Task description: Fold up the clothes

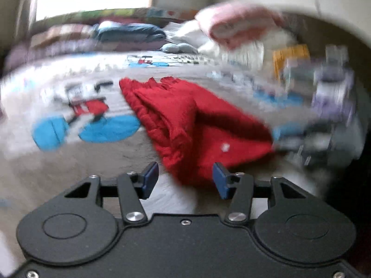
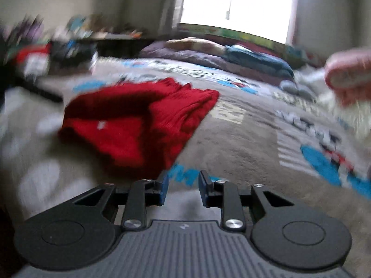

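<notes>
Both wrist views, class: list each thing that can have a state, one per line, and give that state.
Red knitted garment: lying bunched and partly folded on the bed, held by neither gripper.
Grey printed bed cover: spread flat under the garment.
Left gripper: fingers apart, nothing between them.
Right gripper: fingers apart with a narrow gap, nothing between them.
Pink and white laundry pile: heaped, unfolded.

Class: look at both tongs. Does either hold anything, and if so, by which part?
Nothing is held. The left tongs and right tongs both stand open, with no cloth pinched; the red garment lies loose on the bed.
</notes>
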